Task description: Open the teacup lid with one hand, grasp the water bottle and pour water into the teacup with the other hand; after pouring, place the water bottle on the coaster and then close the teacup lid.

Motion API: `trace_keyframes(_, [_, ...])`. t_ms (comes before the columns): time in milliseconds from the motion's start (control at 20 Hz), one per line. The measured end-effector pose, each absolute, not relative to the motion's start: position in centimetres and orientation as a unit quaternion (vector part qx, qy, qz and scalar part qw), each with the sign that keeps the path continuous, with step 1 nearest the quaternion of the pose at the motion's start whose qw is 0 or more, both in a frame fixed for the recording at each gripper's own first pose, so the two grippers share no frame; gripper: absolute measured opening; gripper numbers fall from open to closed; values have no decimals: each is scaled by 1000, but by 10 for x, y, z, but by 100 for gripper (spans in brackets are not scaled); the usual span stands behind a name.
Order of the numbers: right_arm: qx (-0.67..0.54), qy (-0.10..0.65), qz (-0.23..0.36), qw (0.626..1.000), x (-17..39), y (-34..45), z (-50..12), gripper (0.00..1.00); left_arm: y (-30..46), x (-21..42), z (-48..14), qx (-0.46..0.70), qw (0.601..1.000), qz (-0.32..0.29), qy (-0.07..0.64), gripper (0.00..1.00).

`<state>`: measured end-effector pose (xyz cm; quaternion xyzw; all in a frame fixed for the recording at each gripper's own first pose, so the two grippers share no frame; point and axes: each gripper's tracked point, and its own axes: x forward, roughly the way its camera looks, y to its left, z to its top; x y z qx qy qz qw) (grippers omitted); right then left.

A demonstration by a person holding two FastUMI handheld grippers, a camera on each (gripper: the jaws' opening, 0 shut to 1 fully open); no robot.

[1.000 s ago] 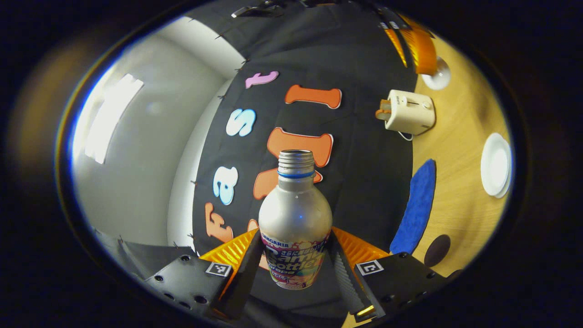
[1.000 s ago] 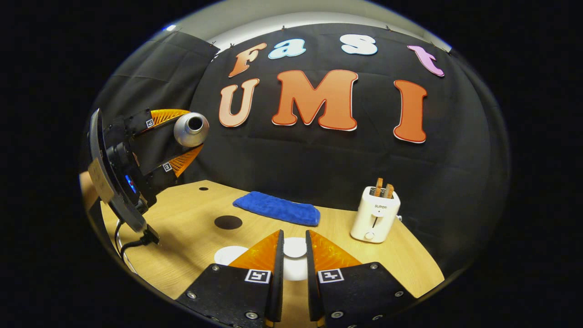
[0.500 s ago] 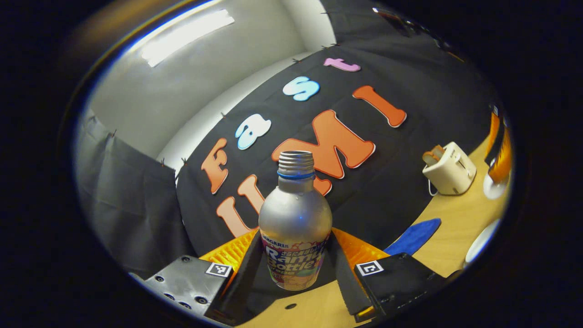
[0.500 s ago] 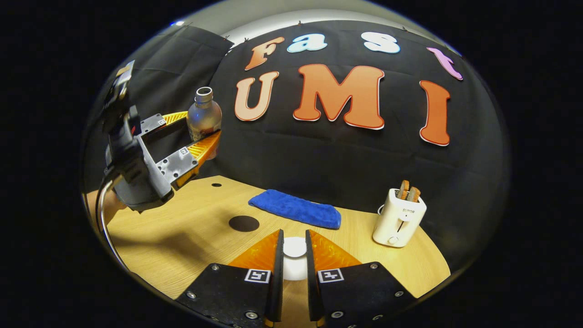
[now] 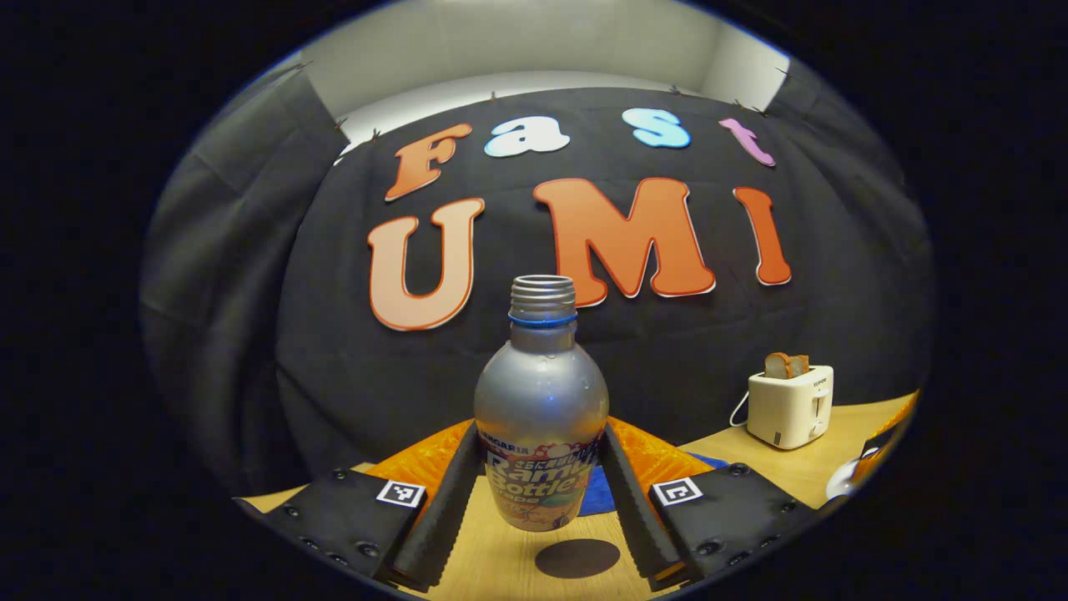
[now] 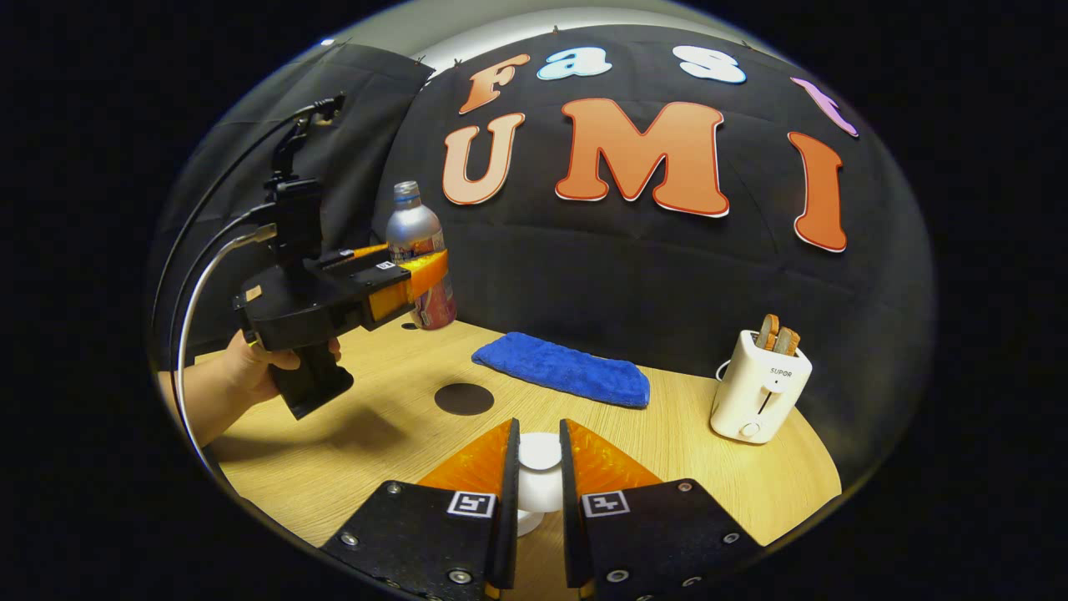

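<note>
You are holding the water bottle (image 5: 541, 417) upright above the coaster (image 5: 577, 558).
Left tongs (image 5: 538, 492) are clamping it; right tongs (image 6: 538, 492) are pinching the teacup lid (image 6: 540, 452).

A staged recording booth: black cloth (image 6: 584, 275) hangs behind a wooden counter (image 6: 684, 467), with a toaster (image 6: 758, 394) near the cloth.
</note>
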<state>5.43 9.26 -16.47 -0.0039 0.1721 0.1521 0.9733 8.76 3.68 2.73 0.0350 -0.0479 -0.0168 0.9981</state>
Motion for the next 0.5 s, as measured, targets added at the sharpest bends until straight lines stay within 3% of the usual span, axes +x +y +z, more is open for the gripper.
trace_keyframes(100, [-4, 174, 152, 973, 55, 92, -166, 24, 37, 95, 8, 2, 999, -26, -19, 80])
trace_keyframes(500, [-3, 186, 145, 972, 54, 82, -178, 24, 31, 126, -63, -38, 995, -40, 81, 84])
